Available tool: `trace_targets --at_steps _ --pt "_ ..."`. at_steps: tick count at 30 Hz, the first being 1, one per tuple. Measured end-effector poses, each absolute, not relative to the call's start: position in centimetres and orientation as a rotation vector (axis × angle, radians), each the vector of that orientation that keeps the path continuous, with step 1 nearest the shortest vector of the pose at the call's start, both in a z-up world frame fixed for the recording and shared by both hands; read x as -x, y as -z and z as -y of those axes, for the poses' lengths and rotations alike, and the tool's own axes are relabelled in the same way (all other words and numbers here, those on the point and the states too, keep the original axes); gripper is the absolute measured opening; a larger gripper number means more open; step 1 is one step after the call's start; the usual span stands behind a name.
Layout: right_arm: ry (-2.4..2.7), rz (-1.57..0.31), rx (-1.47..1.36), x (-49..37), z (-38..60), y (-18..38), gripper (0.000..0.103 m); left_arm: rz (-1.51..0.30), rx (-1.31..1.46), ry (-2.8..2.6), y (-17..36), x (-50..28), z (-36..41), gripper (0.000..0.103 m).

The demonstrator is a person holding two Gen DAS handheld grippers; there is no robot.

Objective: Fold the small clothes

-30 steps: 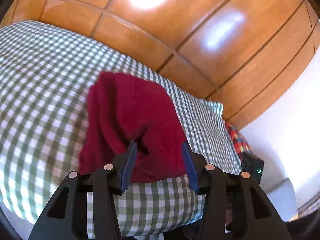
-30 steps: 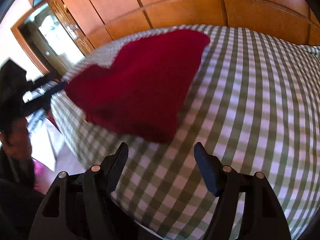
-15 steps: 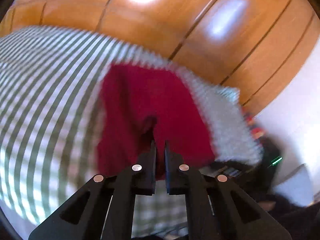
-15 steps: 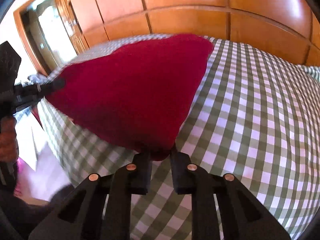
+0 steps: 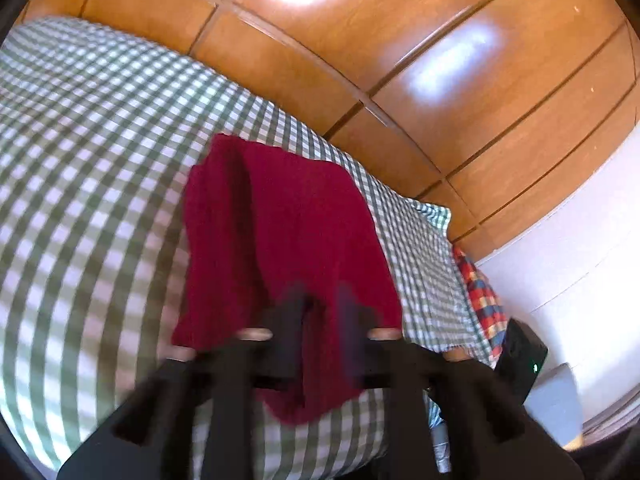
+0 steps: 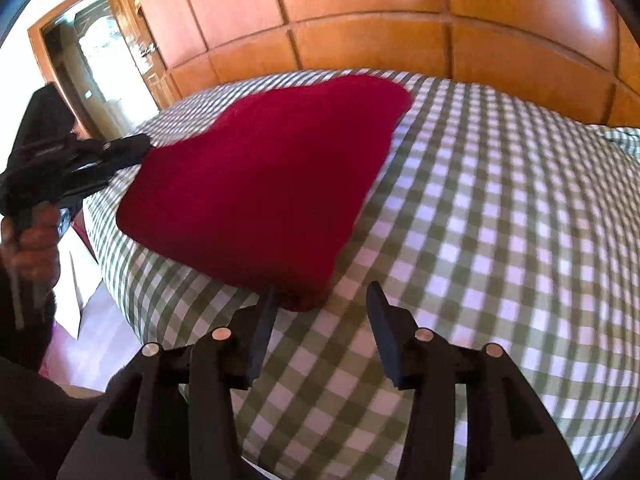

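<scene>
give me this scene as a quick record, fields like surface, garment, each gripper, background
surface: bed in a green-white check cover
garment: red cloth, lying on the bed near its edge
left gripper: blurred, fingers astride the cloth's near edge, grip unclear
right gripper: open, at the cloth's near corner, not gripping it
background: wood panels behind the bed
</scene>
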State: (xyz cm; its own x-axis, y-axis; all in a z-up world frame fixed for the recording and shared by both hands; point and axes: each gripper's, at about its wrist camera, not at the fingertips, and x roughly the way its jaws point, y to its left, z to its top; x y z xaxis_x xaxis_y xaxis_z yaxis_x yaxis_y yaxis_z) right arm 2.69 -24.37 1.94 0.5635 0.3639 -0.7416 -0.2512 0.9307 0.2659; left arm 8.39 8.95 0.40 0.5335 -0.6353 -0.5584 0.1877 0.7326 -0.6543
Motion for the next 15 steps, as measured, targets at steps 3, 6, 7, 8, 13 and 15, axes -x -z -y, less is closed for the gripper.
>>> trace_targets --at_steps 3,6,7,8,13,15 --pt "-0.338 -0.866 -0.147 -2.7 25.3 -3.1 0.05 -0.921 0.65 0.516 0.3 -10.8 -9.2 0.058" --pt "-0.338 -0.837 -0.143 -3.5 25.0 -4.2 0.05 -0.962 0.667 0.493 1.3 -13.2 -8.9 0.058" --pt "-0.339 -0.831 -0.138 -3.9 24.8 -4.4 0.051 -0.978 0.675 0.503 1.6 -13.7 -8.8 0.058" --pt "-0.342 -0.825 -0.132 -4.3 24.4 -4.6 0.051 -0.988 0.682 0.506 1.8 -14.0 -8.8 0.057" --pt "-0.375 -0.804 -0.085 -6.3 21.4 -4.8 0.051 -0.987 0.651 0.503 1.9 -14.7 -7.9 0.014" --pt "-0.384 -0.808 -0.058 -6.9 19.9 -4.6 0.051 -0.929 0.633 0.479 1.0 -14.2 -7.8 0.011"
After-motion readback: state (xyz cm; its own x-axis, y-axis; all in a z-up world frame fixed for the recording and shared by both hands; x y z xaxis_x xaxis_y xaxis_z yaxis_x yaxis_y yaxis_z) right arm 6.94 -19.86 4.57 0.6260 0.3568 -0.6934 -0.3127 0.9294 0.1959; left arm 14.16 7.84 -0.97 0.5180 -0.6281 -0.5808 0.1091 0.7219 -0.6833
